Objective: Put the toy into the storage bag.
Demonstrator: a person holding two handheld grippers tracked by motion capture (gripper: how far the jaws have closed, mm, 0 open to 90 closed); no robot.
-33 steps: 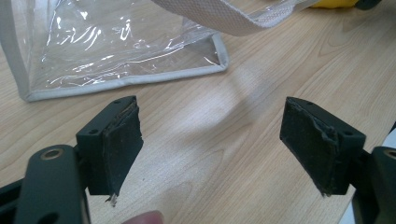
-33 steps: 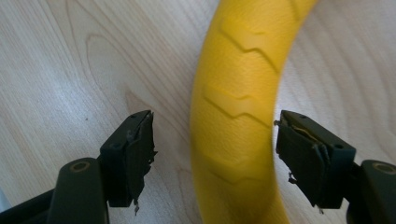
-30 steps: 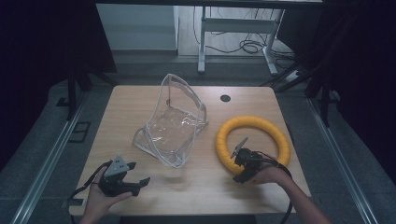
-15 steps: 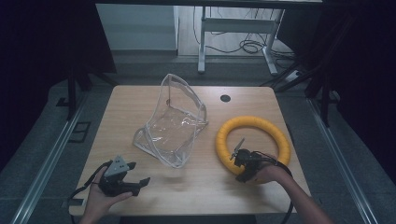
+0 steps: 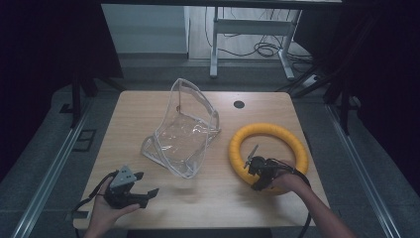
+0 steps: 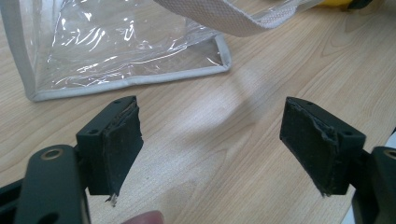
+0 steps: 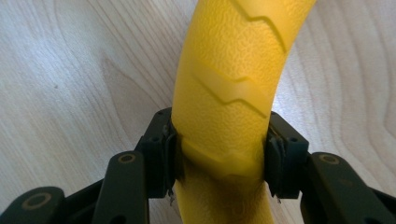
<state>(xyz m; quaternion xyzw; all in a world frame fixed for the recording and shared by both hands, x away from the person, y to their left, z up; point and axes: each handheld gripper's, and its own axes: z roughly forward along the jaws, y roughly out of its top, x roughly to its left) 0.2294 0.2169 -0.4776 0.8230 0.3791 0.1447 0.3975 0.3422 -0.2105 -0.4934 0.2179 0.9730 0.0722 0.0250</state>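
Right gripper (image 7: pixel 219 163) has just closed on yellow ring (image 5: pixel 270 133) near table's edge (image 5: pixel 198 221); left gripper (image 6: pixel 212 149) gapes over bare wood.

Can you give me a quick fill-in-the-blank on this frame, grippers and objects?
1. The right gripper is clamped on the ____ ring.
2. The left gripper has its jaws ____, nothing between them.
3. The bag on the table is made of ____ plastic.
4. In the high view, the bag lies to the ____ of the ring.

Missing words: yellow; open; clear; left
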